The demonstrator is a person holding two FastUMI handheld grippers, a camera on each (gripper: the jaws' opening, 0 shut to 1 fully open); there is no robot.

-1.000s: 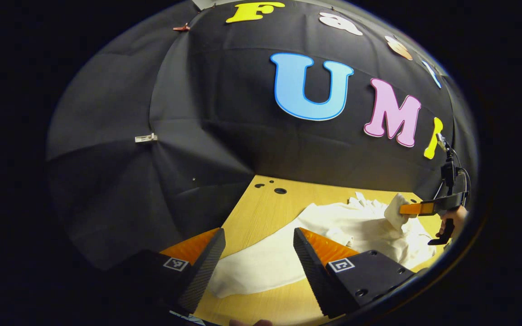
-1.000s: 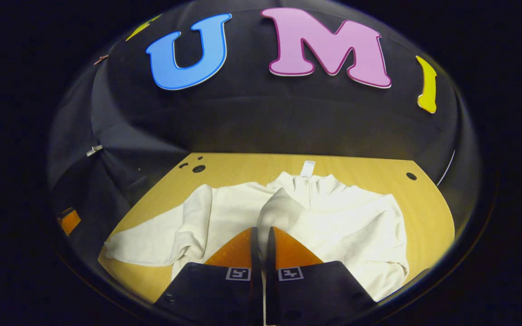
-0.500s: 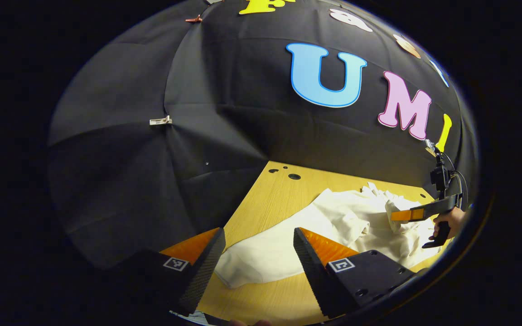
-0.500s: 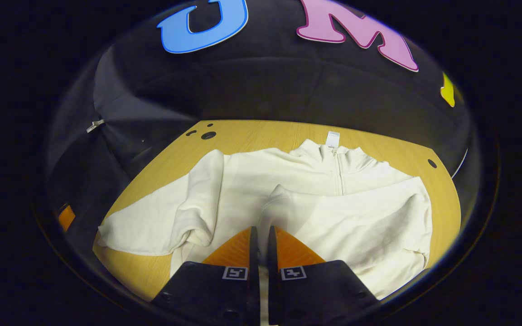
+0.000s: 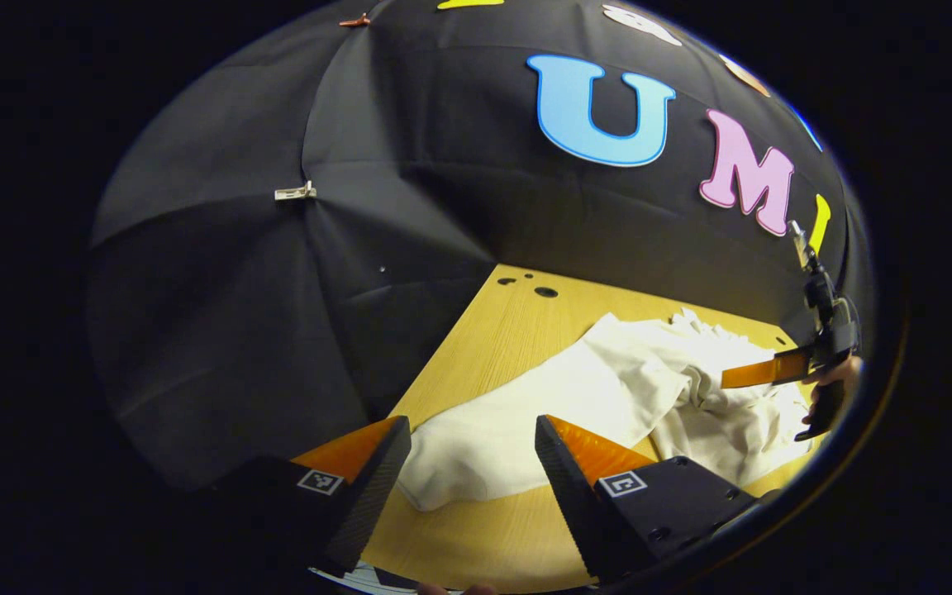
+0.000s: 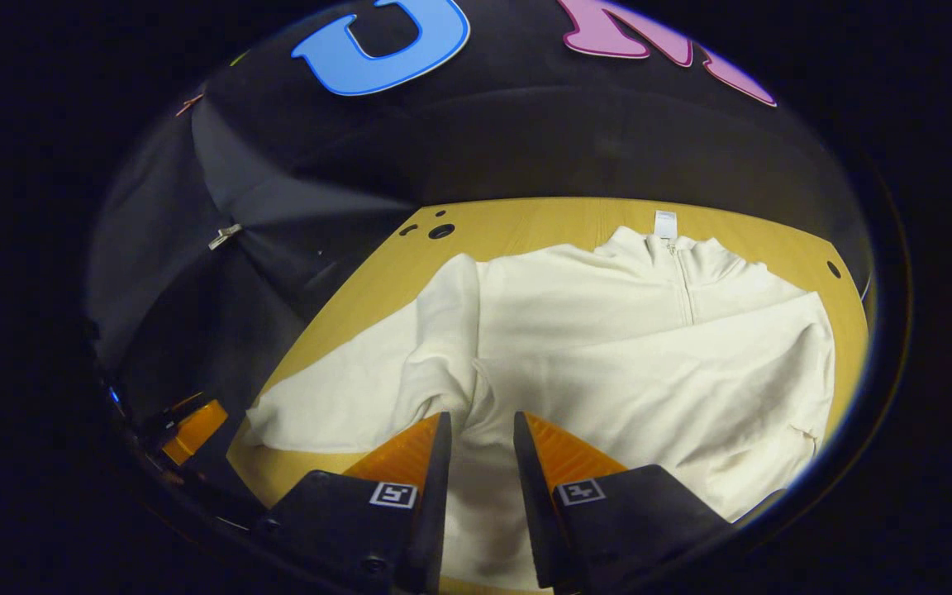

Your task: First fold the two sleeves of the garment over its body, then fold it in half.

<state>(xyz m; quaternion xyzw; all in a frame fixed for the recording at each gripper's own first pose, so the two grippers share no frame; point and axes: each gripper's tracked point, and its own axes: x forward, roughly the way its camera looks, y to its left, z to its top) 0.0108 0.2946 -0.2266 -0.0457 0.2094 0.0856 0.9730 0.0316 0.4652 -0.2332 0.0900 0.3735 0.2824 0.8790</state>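
Observation:
A cream zip-neck garment (image 6: 608, 314) lies flat on the wooden table (image 6: 525, 223). Its right sleeve (image 6: 649, 388) is folded across the body, with the cuff ending just in front of my right gripper (image 6: 480, 421). That gripper is open, and its jaws stand apart over the cloth. The left sleeve (image 6: 344, 405) stretches out toward the table's left edge. In the left gripper view, that sleeve's cuff (image 5: 459, 471) lies just beyond my open left gripper (image 5: 468, 434). Farther off, the right gripper (image 5: 761, 373) hovers over the body, held by a hand (image 5: 835, 388).
Black cloth walls close in the table's left and far sides. Round holes (image 6: 441, 231) mark the far left corner, and one more hole (image 6: 833, 268) sits at the far right. A white tag (image 6: 666, 223) sticks out at the collar. The left gripper (image 6: 195, 426) shows by the left edge.
My right gripper carried the right sleeve's cuff down across the body, then opened and let it go. The left gripper stayed open and edged closer to the left cuff.

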